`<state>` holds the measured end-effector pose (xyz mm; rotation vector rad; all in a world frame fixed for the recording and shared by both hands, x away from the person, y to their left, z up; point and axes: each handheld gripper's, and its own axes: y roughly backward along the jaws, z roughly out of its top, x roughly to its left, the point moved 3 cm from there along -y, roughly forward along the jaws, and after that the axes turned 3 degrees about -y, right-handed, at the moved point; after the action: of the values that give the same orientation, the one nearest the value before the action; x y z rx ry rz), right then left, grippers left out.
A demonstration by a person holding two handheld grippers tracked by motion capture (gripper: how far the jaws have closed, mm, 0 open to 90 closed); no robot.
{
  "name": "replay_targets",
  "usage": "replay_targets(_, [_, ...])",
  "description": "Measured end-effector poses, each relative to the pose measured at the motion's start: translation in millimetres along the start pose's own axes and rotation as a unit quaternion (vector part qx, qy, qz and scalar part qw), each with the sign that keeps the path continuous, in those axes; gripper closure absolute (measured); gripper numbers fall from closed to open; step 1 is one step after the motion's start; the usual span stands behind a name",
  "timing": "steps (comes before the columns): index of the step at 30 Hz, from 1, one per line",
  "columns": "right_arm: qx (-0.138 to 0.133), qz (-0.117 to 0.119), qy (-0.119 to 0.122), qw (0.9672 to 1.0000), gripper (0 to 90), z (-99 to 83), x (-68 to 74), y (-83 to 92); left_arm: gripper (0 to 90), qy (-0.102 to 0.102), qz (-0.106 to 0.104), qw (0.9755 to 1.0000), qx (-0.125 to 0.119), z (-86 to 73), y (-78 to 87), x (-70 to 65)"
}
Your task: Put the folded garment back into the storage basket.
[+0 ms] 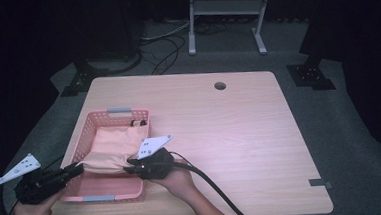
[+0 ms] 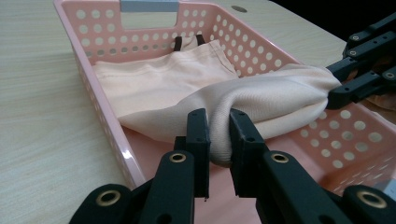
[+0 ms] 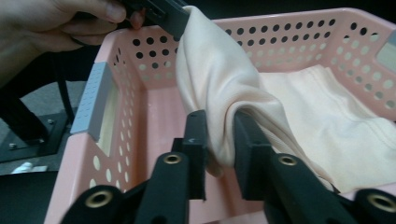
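In the high view, a pink perforated basket [image 1: 99, 190] sits at about eight o'clock on the wooden bench [image 1: 240, 134], and a peach cloth [image 1: 112, 150] lies inside it, bunched toward the near end. The left gripper [image 1: 77, 169] reaches in from eight o'clock and the right gripper [image 1: 131, 167] from six o'clock; both meet the near fold of the cloth, one at each end of it. In the left gripper view, the jaws of the left gripper [image 2: 219, 135] are pinched tight on a thick roll of the cloth [image 2: 261, 95], which stretches off toward two o'clock, where the other gripper [image 2: 334, 81] clamps its far end above the basket [image 2: 93, 79] wall. In the right gripper view, the right gripper [image 3: 219, 137] has its jaws pressed on a gathered fold of the cloth [image 3: 210, 79], which rises to eleven o'clock, where the left gripper [image 3: 180, 25] grips it beside a hand [image 3: 51, 23]; the rest lies flat in the basket [image 3: 84, 154] toward three o'clock.
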<state>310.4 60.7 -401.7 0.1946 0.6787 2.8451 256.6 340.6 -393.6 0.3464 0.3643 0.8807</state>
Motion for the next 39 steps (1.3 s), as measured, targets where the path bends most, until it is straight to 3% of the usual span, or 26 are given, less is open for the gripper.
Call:
replay_targets(4, [0.003,0.010,-0.014,0.9998,59.5,-1.6,-2.8,0.7,80.6,0.002,0.000,1.0000,-0.001,-0.7,0.7,0.4])
replay_targets(10, [-0.008,0.008,-0.024,0.9996,41.4,-1.7,-5.6,2.6,80.6,0.004,0.002,1.0000,0.001,-0.8,0.6,-0.4])
replay_targets(22, [-0.010,0.017,-0.034,0.9992,17.4,-3.9,-8.5,0.8,80.6,0.003,0.003,1.0000,0.005,-0.5,-0.1,-1.7])
replay_targets(27, [-0.010,0.009,-0.034,0.9993,5.7,-4.3,-8.6,0.0,80.6,0.002,0.004,1.0000,0.006,-0.6,-0.2,-1.9])
replay_targets(32, [-0.014,0.010,-0.038,0.9991,0.5,-4.5,-8.6,0.4,80.5,0.001,0.006,1.0000,0.007,-0.5,-0.6,-2.4])
replay_targets(36, [-0.018,-0.015,-0.039,0.9989,0.0,-4.3,-8.6,1.4,80.5,0.001,0.006,0.9999,0.009,-0.4,-0.8,-2.3])
replay_targets(39, [-0.020,-0.015,-0.036,0.9990,0.0,-4.8,-8.9,2.6,80.5,0.000,0.007,0.9999,0.009,-0.4,-0.8,-2.4])
